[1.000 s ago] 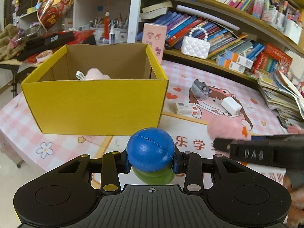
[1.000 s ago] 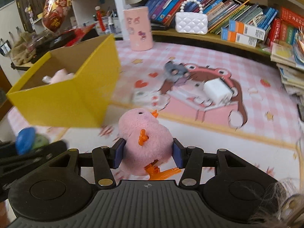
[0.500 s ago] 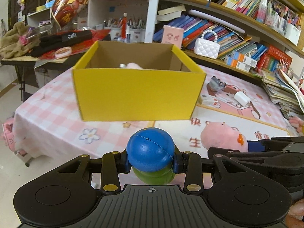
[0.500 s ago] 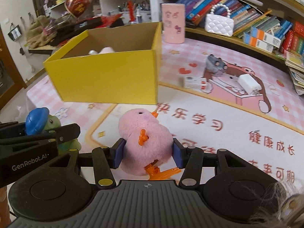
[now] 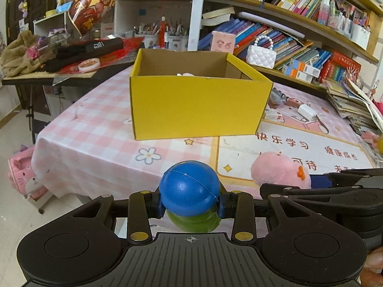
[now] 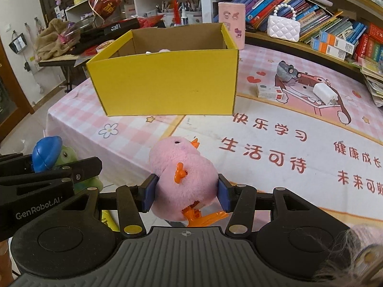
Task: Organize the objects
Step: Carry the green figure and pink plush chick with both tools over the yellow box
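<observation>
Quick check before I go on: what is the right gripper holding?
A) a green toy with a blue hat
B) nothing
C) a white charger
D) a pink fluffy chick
D: the right gripper has its blue pads pressed on both sides of the pink fluffy chick, orange feet hanging below.

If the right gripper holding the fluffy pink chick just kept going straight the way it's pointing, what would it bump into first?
Probably the pink tablecloth in front of the yellow box. The right gripper, shut on the pink chick, tilts downward, so the chick would likely touch cloth before the box wall. Depth is hard to judge here.
</observation>
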